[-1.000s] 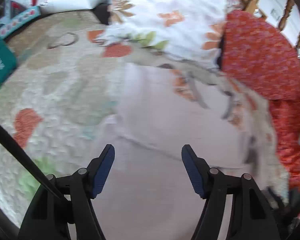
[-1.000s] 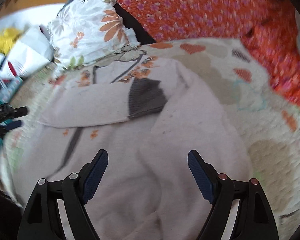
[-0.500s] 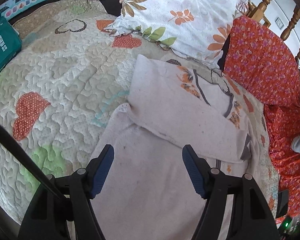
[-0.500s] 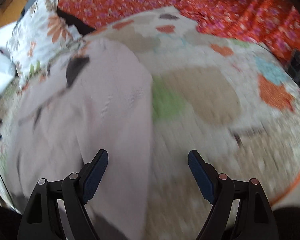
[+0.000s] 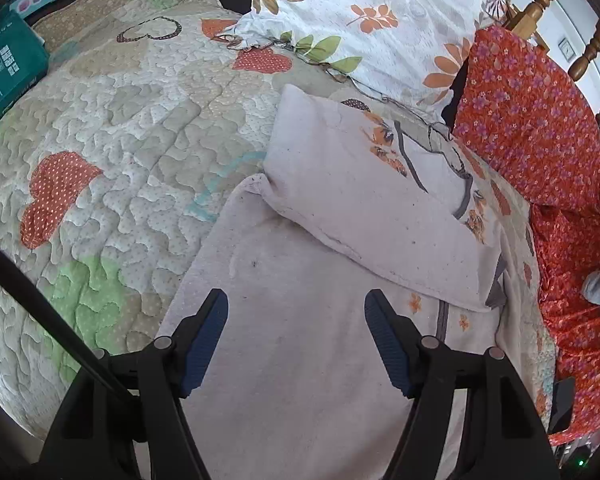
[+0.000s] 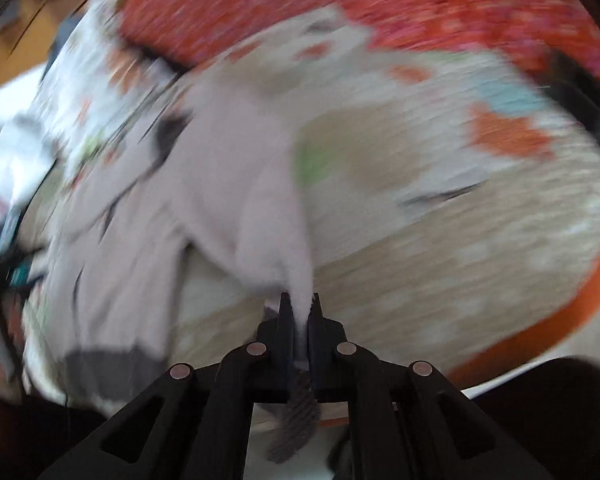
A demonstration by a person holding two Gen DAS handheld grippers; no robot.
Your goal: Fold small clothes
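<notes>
My right tool (image 6: 298, 312) is clamped tight on the sweater (image 5: 320, 320), with a pinch of pale knit squeezed between the jaws and a dark ribbed cuff (image 6: 294, 412) hanging out below them. That looks like a sleeve end or hem corner; the blur keeps me from saying which. My left tool (image 5: 296, 338) hangs with its jaws wide apart over the lower body of the sweater, gripping nothing.

The sweater lies on the quilt (image 5: 112, 128) of the bed, front up, one sleeve (image 5: 364, 208) already laid across the chest, its neck end near the leaf-print pillow (image 5: 380, 16) and the red cover (image 5: 532, 120).

I judge it a soft, light knit: limp, no stiffness to carry a fold, and stretchy, so a pull from one corner drags the rest and skews it. It won't slip from the pads, but the fuzzy cloth will cling to the quilt and rumple rather than slide. The ribbed edges are the firmest places to take hold, at cuff and hem, and corners beat the middle, where I would only pick up a bunched layer. For my left tool, the hem corner on its own side looks the sensible grip, matching the right, so the cloth lifts level. The laid-over sleeve could be shaken loose by a sharp tug.
</notes>
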